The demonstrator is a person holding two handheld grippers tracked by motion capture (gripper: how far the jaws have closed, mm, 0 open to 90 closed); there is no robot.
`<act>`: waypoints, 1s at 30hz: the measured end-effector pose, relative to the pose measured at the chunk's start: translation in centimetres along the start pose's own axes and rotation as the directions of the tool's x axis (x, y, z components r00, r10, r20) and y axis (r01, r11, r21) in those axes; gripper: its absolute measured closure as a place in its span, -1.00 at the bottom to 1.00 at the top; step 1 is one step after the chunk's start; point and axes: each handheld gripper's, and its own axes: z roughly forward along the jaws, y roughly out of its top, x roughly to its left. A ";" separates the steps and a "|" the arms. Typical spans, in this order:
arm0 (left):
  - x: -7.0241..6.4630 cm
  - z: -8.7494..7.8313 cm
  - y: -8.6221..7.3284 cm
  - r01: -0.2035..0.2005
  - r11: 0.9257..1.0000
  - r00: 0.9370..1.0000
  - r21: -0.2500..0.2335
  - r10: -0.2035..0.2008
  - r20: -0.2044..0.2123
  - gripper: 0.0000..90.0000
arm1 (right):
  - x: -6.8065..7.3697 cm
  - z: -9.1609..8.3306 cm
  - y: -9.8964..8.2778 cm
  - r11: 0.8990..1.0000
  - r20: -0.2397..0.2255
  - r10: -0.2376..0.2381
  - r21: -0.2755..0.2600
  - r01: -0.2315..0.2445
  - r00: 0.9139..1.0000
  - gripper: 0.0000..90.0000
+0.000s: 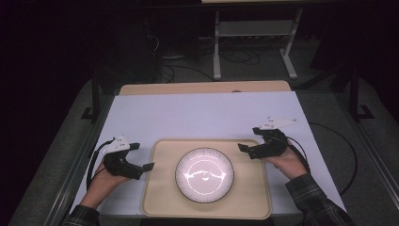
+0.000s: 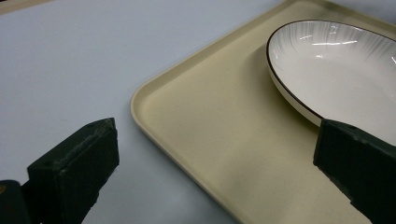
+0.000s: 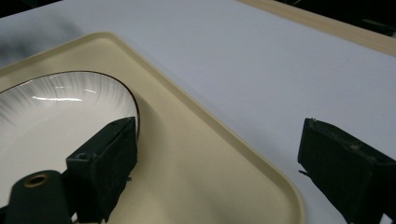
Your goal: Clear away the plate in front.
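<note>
Right gripper point(image 1: 245, 148), black two-jaw unit with a grey plate on top, sits at the right edge of the beige rectangular plastic tray point(image 1: 157, 197), jaws wide apart, nothing between them. Its own view has one jaw over the tray beside the plate rim and the other over the white sheet just outside the tray edge. Left gripper point(image 1: 141, 157), same build, sits at the tray's left edge, jaws also spread wide and empty; in its view one jaw hangs over the white sheet left of the tray, the other over the tray next to the plate. Round white ceramic plate with a thin dark rim and fine ribbed pattern point(image 1: 204, 174) lies flat in the middle of the tray, apart from both grippers, glare on its centre. Tray rests on the white-covered table point(image 1: 202, 113), near the person's edge, with a bare wooden strip point(image 1: 202, 87) showing along the table's far side beyond the tray.
</note>
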 end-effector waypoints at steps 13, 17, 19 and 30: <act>0.1 -0.2 -0.1 -0.001 1.000 1.000 -0.003 0.001 -0.009 -1.00 | -1.0 -4.3 -3.3 0.998 0.116 0.022 -0.058 -0.015 0.993 -0.78; 0.1 -0.2 -0.1 0.001 1.000 1.000 -0.002 -0.001 -0.008 -1.00 | -1.0 -5.1 -4.1 0.999 0.138 0.014 -0.052 -0.006 0.990 -0.79; 0.1 -0.3 -0.2 0.001 1.000 1.000 -0.001 -0.001 -0.009 -1.00 | -1.0 -5.5 -4.5 0.998 0.141 0.023 -0.057 -0.015 0.990 -0.79; 0.1 -0.3 -0.4 -0.003 1.000 1.000 0.006 0.003 -0.010 -1.00 | -1.0 -6.9 -6.7 0.999 0.177 0.035 -0.039 -0.029 0.984 -0.81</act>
